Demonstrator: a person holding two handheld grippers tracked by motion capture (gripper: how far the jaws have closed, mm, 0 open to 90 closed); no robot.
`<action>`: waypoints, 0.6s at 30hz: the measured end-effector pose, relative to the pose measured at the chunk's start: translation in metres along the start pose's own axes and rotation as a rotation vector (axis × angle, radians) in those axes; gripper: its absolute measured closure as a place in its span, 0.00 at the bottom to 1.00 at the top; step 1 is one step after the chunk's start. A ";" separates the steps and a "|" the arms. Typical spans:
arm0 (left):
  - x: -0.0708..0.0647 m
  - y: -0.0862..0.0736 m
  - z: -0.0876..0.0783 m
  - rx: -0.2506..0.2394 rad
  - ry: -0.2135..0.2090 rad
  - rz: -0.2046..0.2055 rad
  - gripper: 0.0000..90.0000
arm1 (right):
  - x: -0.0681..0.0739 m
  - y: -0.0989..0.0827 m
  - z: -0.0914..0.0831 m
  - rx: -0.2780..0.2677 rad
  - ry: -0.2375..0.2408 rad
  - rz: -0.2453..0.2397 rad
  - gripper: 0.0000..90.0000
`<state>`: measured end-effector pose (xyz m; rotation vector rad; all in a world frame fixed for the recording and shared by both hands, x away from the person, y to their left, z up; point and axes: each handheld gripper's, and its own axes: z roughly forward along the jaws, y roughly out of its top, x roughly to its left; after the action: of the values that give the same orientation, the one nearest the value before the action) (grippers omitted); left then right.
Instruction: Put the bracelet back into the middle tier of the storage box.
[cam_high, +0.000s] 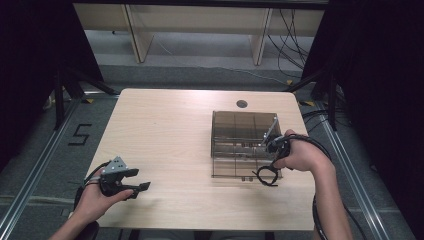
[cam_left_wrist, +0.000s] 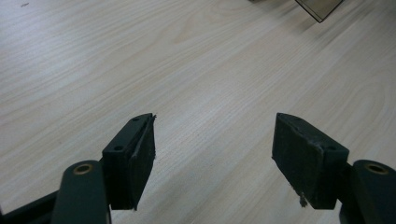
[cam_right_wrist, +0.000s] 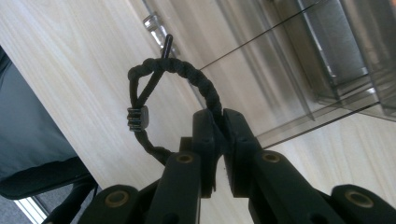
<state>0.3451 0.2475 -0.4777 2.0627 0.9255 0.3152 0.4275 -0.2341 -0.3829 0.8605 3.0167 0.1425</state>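
Note:
A black braided cord loop (cam_right_wrist: 187, 67) with a small ridged slider bead (cam_right_wrist: 137, 119) hangs from my right gripper (cam_right_wrist: 219, 114), whose jaws are shut on the braid. In the high view the right gripper (cam_high: 272, 164) is at the front right corner of a smoked clear acrylic box (cam_high: 222, 172), and the loop (cam_high: 265, 176) dangles just over the table beside it. Over bare wood near the front left of the table, my left gripper (cam_high: 141, 179) stands open. The left gripper view shows its pads (cam_left_wrist: 135, 158) wide apart with nothing between them.
The acrylic box (cam_right_wrist: 303, 70) has several compartments and stands right of the table's centre. A round cable hole (cam_high: 242, 104) lies behind it. A corner of the box (cam_left_wrist: 320, 7) shows far off in the left gripper view. Dark stands flank the light wooden table (cam_high: 165, 130).

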 end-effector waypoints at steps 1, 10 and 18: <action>0.001 0.000 -0.001 0.007 0.000 0.009 0.33 | 0.000 0.000 -0.001 -0.002 -0.007 0.005 0.94; 0.001 0.000 -0.001 0.008 0.003 0.007 0.33 | -0.008 0.002 -0.007 -0.014 -0.032 0.013 0.94; 0.001 0.000 -0.001 0.007 0.003 0.006 0.33 | -0.012 0.005 -0.006 -0.009 -0.040 0.026 0.94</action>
<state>0.3456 0.2488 -0.4776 2.0725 0.9237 0.3189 0.4397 -0.2366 -0.3771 0.8912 2.9663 0.1364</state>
